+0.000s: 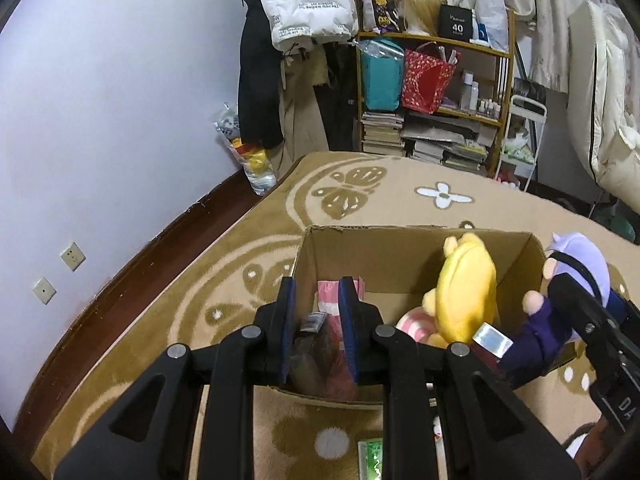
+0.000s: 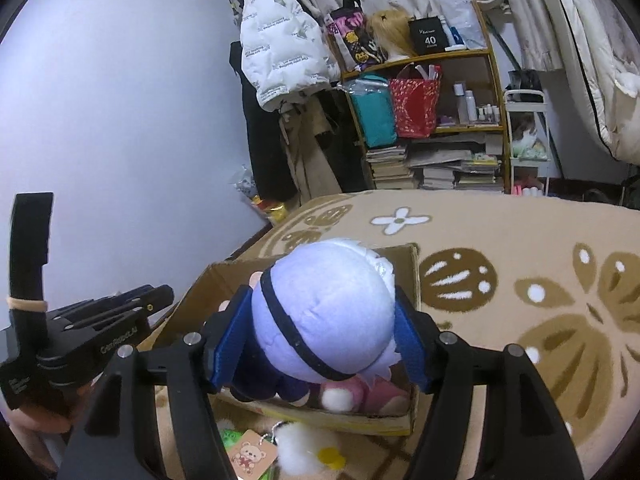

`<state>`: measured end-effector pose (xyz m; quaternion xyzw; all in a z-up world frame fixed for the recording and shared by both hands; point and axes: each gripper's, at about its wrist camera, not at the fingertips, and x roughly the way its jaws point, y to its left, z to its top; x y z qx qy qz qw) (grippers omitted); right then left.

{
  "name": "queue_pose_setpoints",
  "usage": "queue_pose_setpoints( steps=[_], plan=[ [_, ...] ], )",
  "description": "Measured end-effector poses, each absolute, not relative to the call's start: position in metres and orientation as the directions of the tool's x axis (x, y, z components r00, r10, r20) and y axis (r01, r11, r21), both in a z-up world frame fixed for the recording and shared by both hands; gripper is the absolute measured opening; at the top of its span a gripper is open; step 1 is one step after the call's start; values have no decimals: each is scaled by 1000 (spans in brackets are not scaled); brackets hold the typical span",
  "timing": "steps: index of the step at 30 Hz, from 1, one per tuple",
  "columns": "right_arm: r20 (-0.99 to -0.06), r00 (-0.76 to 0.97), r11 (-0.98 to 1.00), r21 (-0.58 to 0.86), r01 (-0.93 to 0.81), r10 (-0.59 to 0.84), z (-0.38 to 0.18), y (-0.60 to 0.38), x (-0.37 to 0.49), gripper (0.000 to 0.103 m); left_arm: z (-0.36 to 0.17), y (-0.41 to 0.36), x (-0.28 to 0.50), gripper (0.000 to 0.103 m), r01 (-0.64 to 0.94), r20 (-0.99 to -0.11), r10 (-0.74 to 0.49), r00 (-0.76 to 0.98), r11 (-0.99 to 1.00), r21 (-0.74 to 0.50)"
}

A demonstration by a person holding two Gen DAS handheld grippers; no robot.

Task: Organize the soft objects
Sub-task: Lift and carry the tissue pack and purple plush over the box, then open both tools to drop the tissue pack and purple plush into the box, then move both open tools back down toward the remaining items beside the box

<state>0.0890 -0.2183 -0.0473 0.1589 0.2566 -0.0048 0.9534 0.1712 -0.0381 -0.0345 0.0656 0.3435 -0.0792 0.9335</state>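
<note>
An open cardboard box (image 1: 380, 260) stands on the patterned carpet. My left gripper (image 1: 317, 320) is over its near wall, shut on a dark red soft item (image 1: 316, 360) with a small tag. Inside the box are a yellow plush (image 1: 466, 284), a pink-and-white striped toy (image 1: 412, 326) and a pink packet (image 1: 330, 292). My right gripper (image 2: 322, 340) is shut on the lavender head of a doll (image 2: 324, 312) in dark blue clothes, over the box (image 2: 224, 280). The doll (image 1: 576, 260) hangs at the box's right edge. The left gripper (image 2: 160, 292) shows at left.
A white fluffy toy (image 2: 304, 452), a bear tag (image 2: 252, 456) and a green packet (image 1: 370, 456) lie on the carpet before the box. A wooden shelf (image 1: 496, 52) with bags and books stands behind, beside hanging coats (image 1: 304, 4). A pale wall lies left.
</note>
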Motion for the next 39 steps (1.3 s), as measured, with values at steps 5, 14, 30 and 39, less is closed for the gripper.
queue_pose_setpoints(
  steps=[5, 14, 30, 39],
  plan=[
    [-493, 867, 957, 278, 88, 63, -44, -216, 90, 78, -32, -37, 169, 26, 193, -644, -115, 756, 980, 51],
    [-490, 871, 975, 189, 120, -12, -37, -207, 83, 101, -27, -25, 170, 94, 114, -646, -58, 761, 992, 45],
    [-538, 843, 938, 305, 166, 26, -47, -213, 57, 102, -13, -14, 127, 102, 92, -590, -34, 807, 993, 68],
    [-602, 798, 919, 333, 210, 36, -58, -222, 40, 102, -19, -14, 108, 102, 135, -637, -68, 768, 989, 56]
  ],
)
